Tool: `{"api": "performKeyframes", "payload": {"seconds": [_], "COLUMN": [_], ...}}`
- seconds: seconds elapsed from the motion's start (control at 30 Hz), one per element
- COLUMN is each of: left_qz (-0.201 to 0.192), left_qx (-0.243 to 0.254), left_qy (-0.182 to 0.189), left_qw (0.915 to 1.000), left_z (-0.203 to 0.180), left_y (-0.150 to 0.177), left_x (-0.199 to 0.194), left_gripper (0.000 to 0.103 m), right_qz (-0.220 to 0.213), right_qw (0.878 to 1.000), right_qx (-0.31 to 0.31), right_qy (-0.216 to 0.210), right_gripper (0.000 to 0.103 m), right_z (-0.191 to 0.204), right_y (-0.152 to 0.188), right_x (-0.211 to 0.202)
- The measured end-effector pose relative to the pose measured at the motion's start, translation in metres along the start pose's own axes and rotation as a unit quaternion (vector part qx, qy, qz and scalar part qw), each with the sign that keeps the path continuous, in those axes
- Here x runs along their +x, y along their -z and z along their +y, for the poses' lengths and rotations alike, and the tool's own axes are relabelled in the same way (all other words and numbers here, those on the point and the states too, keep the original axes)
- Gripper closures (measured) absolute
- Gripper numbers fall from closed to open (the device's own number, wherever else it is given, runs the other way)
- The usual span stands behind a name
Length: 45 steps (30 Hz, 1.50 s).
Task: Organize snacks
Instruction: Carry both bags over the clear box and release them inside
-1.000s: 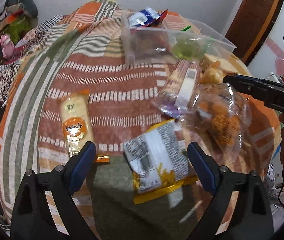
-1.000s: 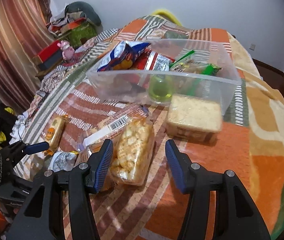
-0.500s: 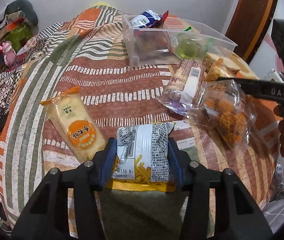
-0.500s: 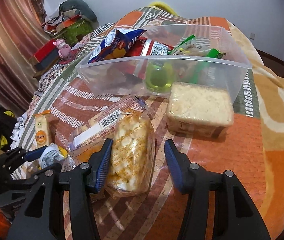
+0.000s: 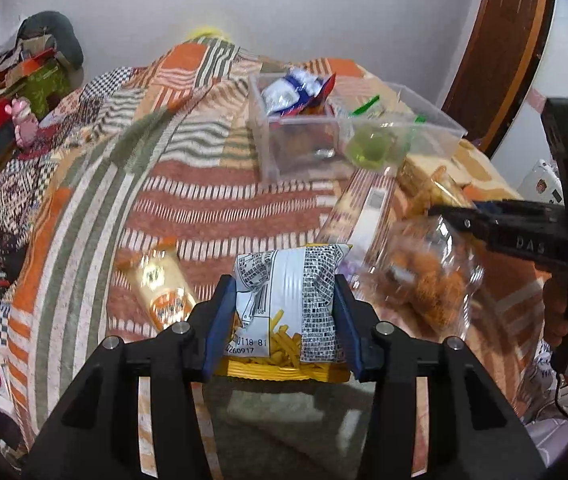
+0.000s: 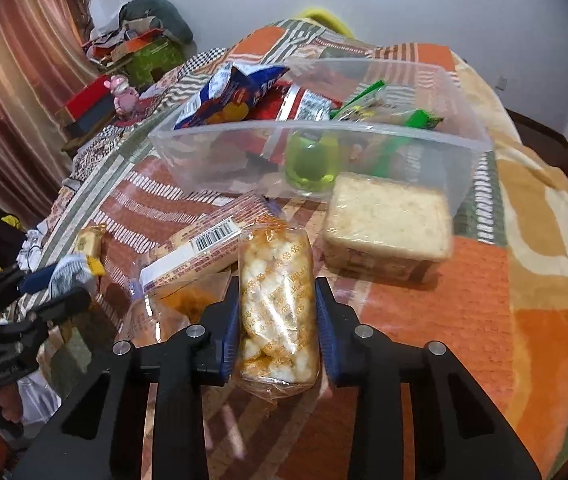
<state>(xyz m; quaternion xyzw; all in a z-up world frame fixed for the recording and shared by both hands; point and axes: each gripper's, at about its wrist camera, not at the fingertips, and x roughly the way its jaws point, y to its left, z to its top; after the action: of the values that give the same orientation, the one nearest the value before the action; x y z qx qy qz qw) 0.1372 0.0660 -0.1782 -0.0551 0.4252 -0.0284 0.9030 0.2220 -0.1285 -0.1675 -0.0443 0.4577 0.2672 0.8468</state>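
My left gripper (image 5: 282,300) is shut on a white and yellow chip bag (image 5: 288,264), held slightly above the patterned blanket (image 5: 203,208). My right gripper (image 6: 277,292) is closing its jaws on a clear bag of pale puffs (image 6: 273,264), and the pads press against its sides. A clear plastic bin (image 6: 460,160) with several snack packs inside stands further back. On the blanket lie an orange rice cracker pack (image 5: 161,292), a long biscuit pack with a barcode (image 6: 203,248), a clear bag of orange-brown snacks (image 5: 428,280) and a wrapped bread block (image 6: 388,220).
The blanket covers a bed that falls away at the left edge. Boxes, clothes and a pink toy (image 6: 121,92) are piled at the far left by a curtain. A wooden door (image 5: 496,60) stands at the right. A hand (image 5: 560,308) holds the right gripper's handle.
The left jaws came together on the chip bag and lifted it a little. The right jaws narrowed onto the puff bag, which had lain loosely between them.
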Motion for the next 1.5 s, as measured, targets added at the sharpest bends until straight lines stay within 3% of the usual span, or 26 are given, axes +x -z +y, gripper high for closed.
{"api": "performKeyframes", "payload": {"seconds": [0.4,0.77,1.2,1.5], "left_qz": [-0.065,-0.100,-0.076,-0.050], "left_qx": [0.030,0.051,0.058,0.066], "left_qy": [0.003,0.017,0.034,0.041], "left_qw": [0.9975,0.9936,0.9948,0.9957], "left_z": [-0.025,-0.051,-0.069,-0.077], "left_y": [-0.060,-0.123,-0.170,-0.176], "left_x": [-0.014,0.005,0.074,0.111], "left_gripper": [0.056,0.056,0.056,0.055], "right_qz": [-0.083,-0.130,-0.114,-0.087], "right_qw": [0.996,0.990,0.992,0.994], "right_qx": [0.009,0.023,0.031,0.042], "right_qy": [0.011,0.039,0.047,0.048], "right_gripper": [0.073,0.073,0.073,0.073], "right_z": [-0.018,-0.047,-0.070,-0.081], "right_y": [-0.029,-0.063,-0.091,-0.088], "right_x": [-0.053,-0.064,-0.020,0.006]}}
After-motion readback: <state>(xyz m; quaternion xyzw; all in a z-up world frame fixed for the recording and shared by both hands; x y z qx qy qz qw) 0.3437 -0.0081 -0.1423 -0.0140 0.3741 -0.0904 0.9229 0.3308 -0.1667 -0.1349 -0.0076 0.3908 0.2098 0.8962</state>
